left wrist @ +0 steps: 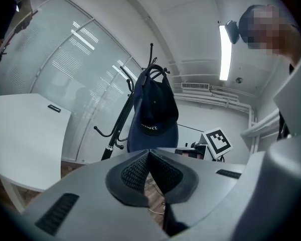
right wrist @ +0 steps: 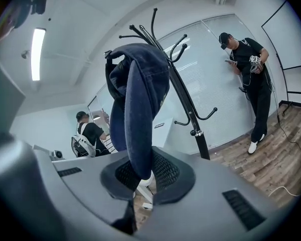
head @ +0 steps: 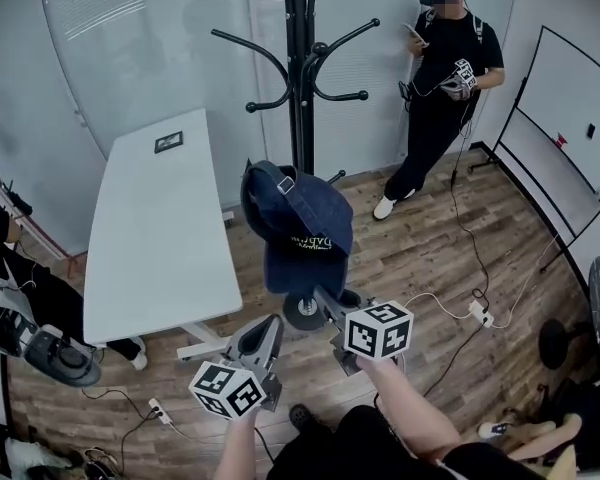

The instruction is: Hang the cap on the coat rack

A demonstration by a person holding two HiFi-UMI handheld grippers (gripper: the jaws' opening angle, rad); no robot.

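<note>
We note even, bright room light; ceiling tube [left wrist: 223,52] glares white. Streaky reflections on glass wall [head: 100,13]. Both gripper views bow strongly, corners vignetted black.

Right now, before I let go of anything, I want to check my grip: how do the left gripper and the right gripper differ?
The right gripper is shut on the brim of the cap, while the left gripper is shut with nothing between its jaws. The right gripper reaches in under the cap. The left gripper sits to its left, nearer the person and clear of the cap. Both point toward the coat rack.
</note>
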